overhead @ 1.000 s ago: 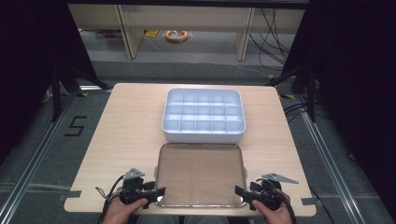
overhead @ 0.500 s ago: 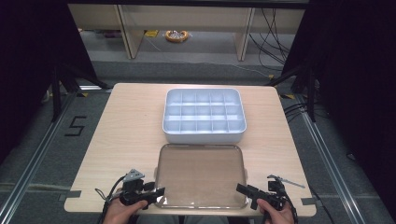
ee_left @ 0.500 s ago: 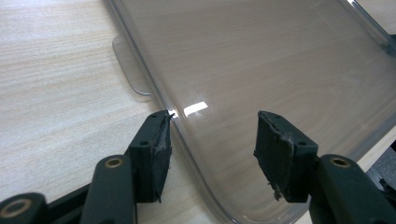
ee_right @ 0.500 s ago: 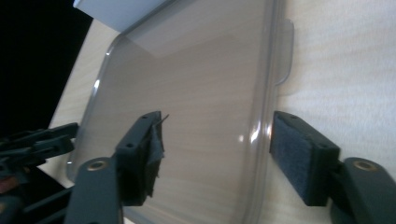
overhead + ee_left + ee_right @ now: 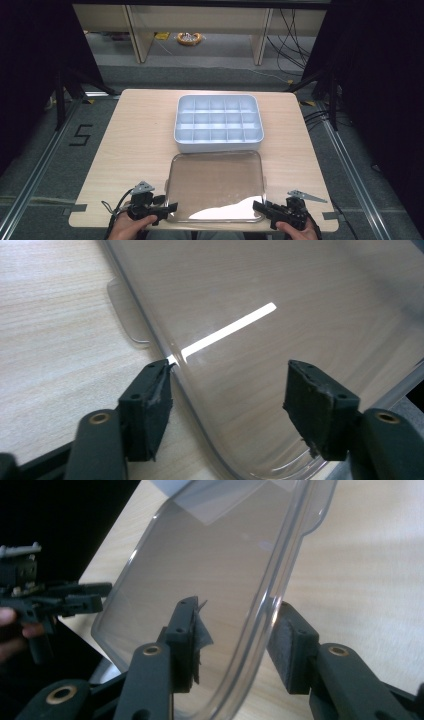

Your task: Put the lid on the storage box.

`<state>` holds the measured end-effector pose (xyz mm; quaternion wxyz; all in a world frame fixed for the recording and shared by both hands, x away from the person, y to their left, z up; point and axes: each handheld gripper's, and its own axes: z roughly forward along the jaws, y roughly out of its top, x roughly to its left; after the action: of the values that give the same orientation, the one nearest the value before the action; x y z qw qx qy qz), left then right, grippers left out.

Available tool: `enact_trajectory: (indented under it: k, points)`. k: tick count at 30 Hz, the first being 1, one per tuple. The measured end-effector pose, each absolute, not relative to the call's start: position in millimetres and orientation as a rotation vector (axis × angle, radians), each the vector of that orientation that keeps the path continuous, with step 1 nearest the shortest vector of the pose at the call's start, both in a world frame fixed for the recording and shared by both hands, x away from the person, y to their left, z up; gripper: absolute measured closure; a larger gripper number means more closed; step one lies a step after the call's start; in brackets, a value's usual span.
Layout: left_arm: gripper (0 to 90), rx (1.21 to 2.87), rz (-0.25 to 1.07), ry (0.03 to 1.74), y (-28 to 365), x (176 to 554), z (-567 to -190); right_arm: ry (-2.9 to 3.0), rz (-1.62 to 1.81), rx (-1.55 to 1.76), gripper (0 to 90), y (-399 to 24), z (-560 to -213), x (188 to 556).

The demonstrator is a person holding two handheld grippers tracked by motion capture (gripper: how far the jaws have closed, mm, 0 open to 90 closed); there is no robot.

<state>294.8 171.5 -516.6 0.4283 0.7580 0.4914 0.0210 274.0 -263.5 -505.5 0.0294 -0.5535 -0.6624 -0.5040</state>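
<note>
A clear plastic lid (image 5: 215, 185) lies flat on the near half of the wooden table (image 5: 140, 130). Behind it stands a white box of compartments (image 5: 218, 122). My left gripper (image 5: 172, 207) is at the lid's near left corner. Its jaws (image 5: 230, 375) have just been opening and stand wide apart over the lid's rim (image 5: 165, 347), touching nothing. My right gripper (image 5: 257, 206) is at the near right corner. Its jaws (image 5: 237, 607) have just been closing with the lid's rim (image 5: 270, 580) between them. One pad (image 5: 282, 640) is close against the rim and a gap remains at the other.
The table's front edge runs just under both hands. Metal floor rails (image 5: 30, 170) pass along both sides of the table. Shelving legs (image 5: 135, 30) and a coil of cable (image 5: 189, 38) lie on the floor beyond the far edge.
The right gripper's jaws have narrowed around the lid's near right corner. The left gripper stays at the near left corner. The lid and the box have not moved.
</note>
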Motion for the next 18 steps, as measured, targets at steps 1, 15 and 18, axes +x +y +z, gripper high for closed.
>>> enact_trajectory:
  k: [1, 15, 18]
  points:
    - [31.3, 1.883, 0.053, 1.231, 170.6, 294.7, -517.0, -2.069, -1.567, -1.682, 59.6, -263.6, -502.7, 273.2]
    - [26.5, 1.819, 0.017, 1.244, 177.2, 299.4, -519.2, -2.244, -1.723, -1.460, 61.4, -258.4, -481.6, 260.7]
    - [25.9, 1.838, -0.023, 1.222, 179.3, 302.2, -518.2, -2.255, -1.747, -1.430, 61.6, -258.8, -480.8, 259.3]
